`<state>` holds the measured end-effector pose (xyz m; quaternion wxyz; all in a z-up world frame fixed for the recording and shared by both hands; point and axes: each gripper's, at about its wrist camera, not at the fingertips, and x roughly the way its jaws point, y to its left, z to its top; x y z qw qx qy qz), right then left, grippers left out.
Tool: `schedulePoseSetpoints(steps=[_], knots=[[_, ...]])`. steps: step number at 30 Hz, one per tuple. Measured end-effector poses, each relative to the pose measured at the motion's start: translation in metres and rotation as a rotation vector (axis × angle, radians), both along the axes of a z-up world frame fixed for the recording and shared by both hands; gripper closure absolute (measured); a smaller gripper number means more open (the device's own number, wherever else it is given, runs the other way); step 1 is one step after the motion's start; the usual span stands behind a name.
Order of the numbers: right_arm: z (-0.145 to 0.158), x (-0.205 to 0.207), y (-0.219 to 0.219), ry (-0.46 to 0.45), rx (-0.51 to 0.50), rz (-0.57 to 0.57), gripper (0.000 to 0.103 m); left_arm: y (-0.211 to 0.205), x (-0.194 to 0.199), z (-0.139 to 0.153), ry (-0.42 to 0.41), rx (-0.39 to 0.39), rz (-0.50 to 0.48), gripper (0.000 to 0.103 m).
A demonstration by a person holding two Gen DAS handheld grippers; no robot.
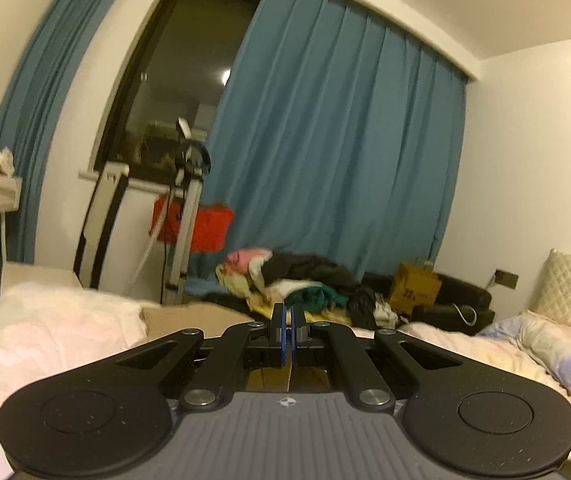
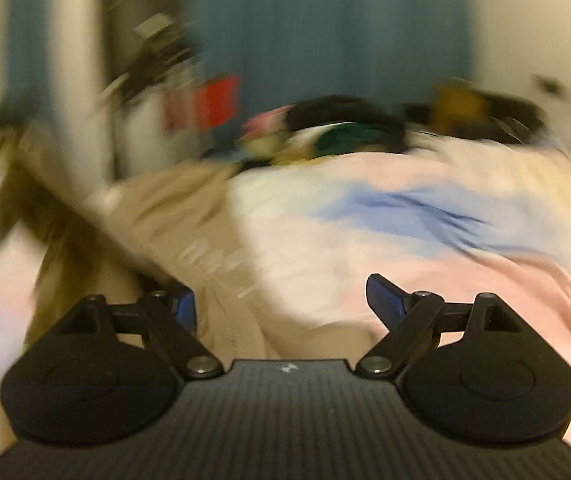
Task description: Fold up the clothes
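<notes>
One garment was in play: a tan, soft cotton-looking piece of clothing (image 2: 189,216) that lay rumpled on the pastel pink, blue and cream bedspread (image 2: 405,208), toward that bedspread's left side in the right wrist view. Your right gripper (image 2: 281,300) hovered just above it with its jaws spread wide, nothing between them, though the view was badly blurred. Your left gripper (image 1: 287,312) had its jaws pressed together, and a thin tan strip appeared to run back from between them; it looked like a fold of that same garment, yet you could not be sure from that view.

Judged from its creases, the cloth was light, limp and not slippery, so it would sag wherever you left it unsupported and drag over the bedspread instead of sliding. You did best to pinch it at a hem or corner, a single layer if possible, and well apart from the left gripper, so the edge would hang straight between both. Beyond the bedspread's far edge sat a heap of mixed clothes (image 1: 297,280).
</notes>
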<state>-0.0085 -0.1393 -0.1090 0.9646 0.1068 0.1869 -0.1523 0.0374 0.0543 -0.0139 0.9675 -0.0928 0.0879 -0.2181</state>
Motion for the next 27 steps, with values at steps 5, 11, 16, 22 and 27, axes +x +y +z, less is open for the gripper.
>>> schedulePoseSetpoints(steps=[5,11,16,22,27], knots=[[0.000,-0.005,-0.035,-0.005,0.130,-0.128,0.018,-0.013,-0.007,-0.003,-0.029,0.035,-0.016,0.101],[-0.036,0.017,-0.044,0.230,0.232,-0.133,0.018,-0.002,-0.011,0.001,-0.029,-0.002,0.026,0.101],[0.002,0.012,-0.040,0.030,0.138,-0.134,0.018,0.022,0.001,-0.008,0.079,-0.019,0.071,0.101],[0.006,0.022,-0.046,0.011,0.162,-0.036,0.018,0.035,0.020,-0.022,0.193,-0.020,0.077,0.093],[0.006,0.020,-0.052,0.023,0.237,0.021,0.018,0.029,0.016,-0.031,0.210,0.054,0.077,0.050]])
